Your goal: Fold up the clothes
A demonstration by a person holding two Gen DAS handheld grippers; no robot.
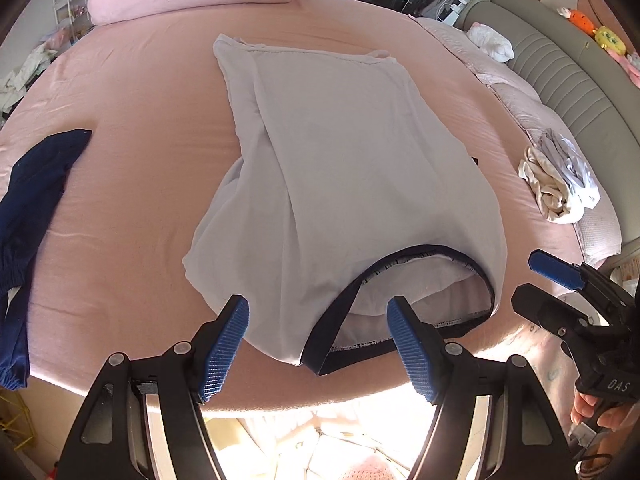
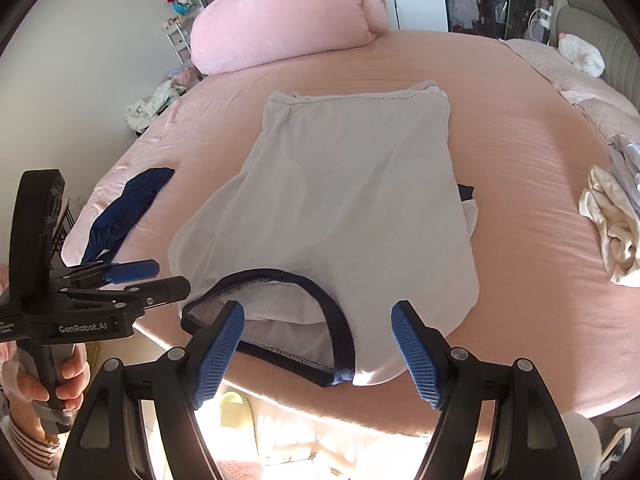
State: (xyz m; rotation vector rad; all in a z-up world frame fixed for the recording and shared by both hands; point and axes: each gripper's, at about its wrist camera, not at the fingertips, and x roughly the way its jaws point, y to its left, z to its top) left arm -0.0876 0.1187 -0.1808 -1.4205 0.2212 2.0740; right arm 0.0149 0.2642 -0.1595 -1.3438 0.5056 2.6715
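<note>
Navy garment (image 1: 28, 216) bunched at far-left edge of pink bed (image 1: 140, 184). Left gripper (image 1: 318, 344) next, jaws spread wide, nothing between pads, hovering over near hem of white shirt (image 1: 344, 160), just left of its dark-trimmed neckline (image 1: 400, 264). Shirt flat mid-bed, neckline toward near edge, far hem toward rolled pink duvet (image 2: 288, 12). Right gripper (image 2: 318, 344) also released, empty, straddling neckline's right end at near edge, apart from cloth. Crumpled cream clothes pile (image 2: 616, 232) at right side of bed, well apart from shirt.
</note>
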